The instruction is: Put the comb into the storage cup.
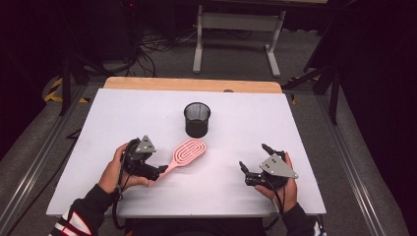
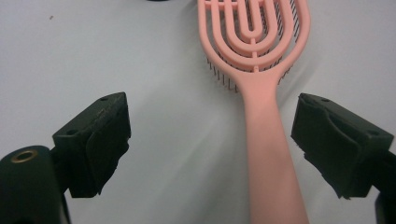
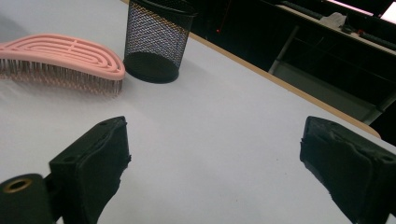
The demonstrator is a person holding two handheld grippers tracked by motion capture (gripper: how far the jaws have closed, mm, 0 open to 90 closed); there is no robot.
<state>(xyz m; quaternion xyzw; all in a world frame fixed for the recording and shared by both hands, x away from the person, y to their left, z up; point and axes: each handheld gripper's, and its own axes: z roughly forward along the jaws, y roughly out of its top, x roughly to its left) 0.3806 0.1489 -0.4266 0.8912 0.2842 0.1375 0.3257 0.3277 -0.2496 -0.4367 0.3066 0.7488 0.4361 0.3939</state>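
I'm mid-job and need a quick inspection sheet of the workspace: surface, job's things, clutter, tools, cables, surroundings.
Surface: white table, wooden strip along its far edge.
Job's things: pink hairbrush lying flat, bristles down; its handle sits between the left tool's jaws, not clamped. Black mesh cup upright beyond the brush, apart from it.
Clutter: nothing seen.
Tools: left tool open around the handle; right tool open, nothing between its jaws, over bare table.
Cables: one trails from each tool toward the person; loose cables on the floor beyond the table.
Surroundings: dark room, grey floor, white table frame behind.
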